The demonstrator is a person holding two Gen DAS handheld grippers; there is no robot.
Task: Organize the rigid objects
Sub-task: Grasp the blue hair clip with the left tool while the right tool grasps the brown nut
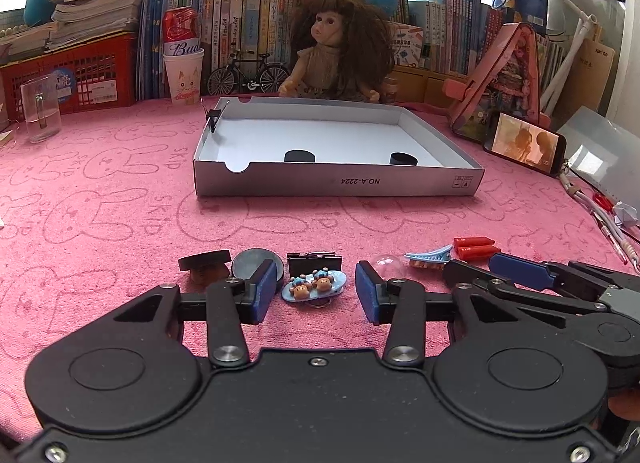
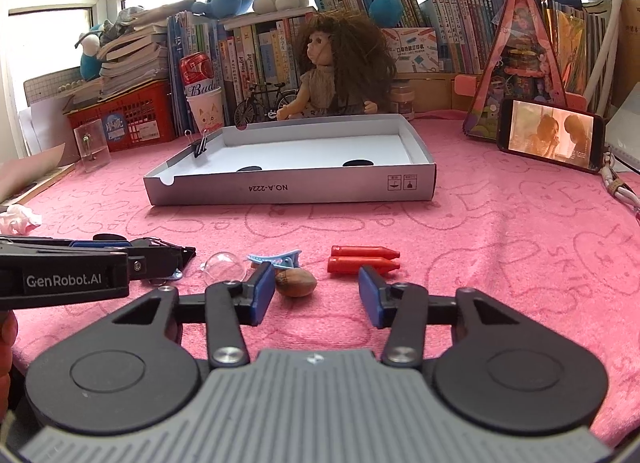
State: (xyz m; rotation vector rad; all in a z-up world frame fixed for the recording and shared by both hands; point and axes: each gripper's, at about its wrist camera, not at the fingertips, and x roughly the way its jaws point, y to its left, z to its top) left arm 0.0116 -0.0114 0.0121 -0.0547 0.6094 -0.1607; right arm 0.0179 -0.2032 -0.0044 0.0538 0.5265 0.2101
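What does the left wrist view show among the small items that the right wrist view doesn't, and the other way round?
Only the left wrist view shows the bear charm between the open left gripper, plus the round dark disc and the black binder clip lying behind it. Only the right wrist view shows the brown nut by the open right gripper. Both show the grey box, red crayons, blue hair clip and clear dome.
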